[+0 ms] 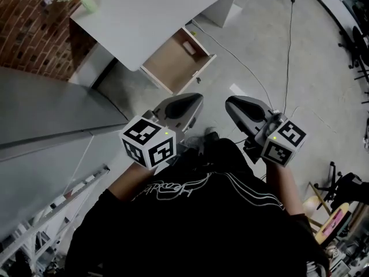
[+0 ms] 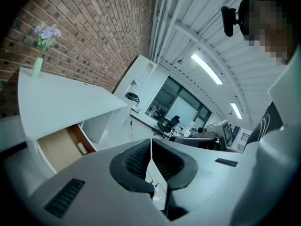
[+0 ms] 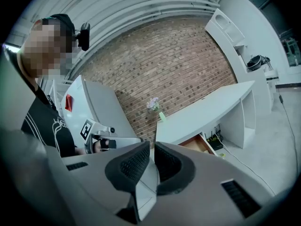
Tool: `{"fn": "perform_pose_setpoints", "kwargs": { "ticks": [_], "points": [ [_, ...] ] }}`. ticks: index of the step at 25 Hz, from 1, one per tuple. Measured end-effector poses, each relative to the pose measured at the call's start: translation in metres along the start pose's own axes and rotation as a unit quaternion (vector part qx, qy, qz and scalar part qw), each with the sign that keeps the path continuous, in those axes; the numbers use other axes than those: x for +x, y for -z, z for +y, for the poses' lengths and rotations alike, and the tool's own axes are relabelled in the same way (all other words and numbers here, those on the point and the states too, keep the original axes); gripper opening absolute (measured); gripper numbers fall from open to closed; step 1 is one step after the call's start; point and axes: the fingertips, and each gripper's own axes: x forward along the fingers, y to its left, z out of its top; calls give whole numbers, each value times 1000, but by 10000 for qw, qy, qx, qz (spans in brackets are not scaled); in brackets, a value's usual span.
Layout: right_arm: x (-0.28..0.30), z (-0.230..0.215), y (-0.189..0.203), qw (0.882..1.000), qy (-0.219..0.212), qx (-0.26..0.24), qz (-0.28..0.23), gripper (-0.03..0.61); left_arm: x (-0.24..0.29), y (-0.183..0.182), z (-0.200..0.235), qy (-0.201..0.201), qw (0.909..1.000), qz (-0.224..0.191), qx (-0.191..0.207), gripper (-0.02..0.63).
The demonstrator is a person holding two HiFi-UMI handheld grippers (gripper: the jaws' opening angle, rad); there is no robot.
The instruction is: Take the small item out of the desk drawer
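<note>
The white desk stands ahead of me with its wooden drawer pulled open. A small pale item lies near the drawer's far corner; in the left gripper view the item shows on the drawer's floor. My left gripper hangs well short of the drawer, over the floor, its jaws shut with nothing between them. My right gripper is level beside it, its jaws close together and empty. In the right gripper view the drawer is only partly visible.
A green vase of purple flowers stands on the desk's far end by the brick wall. A grey surface flanks my left. A cable and a white scrap lie on the concrete floor; office chairs stand at right.
</note>
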Motion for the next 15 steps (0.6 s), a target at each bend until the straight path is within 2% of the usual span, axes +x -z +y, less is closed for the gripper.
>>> {"fn": "perform_pose_setpoints", "kwargs": {
  "ticks": [4, 8, 12, 15],
  "points": [
    [11, -25, -4, 9999, -83, -55, 62, 57, 25, -1, 16, 8, 9999, -15, -116, 28],
    [7, -59, -14, 9987, -241, 456, 54, 58, 68, -4, 23, -107, 9997, 170, -170, 28],
    [38, -111, -26, 9990, -367, 207, 140, 58, 99, -17, 68, -390, 9986, 202, -289, 28],
    [52, -145, -30, 9979, -531, 264, 247, 58, 132, -12, 92, -531, 9964, 473, -451, 28]
  ]
}}
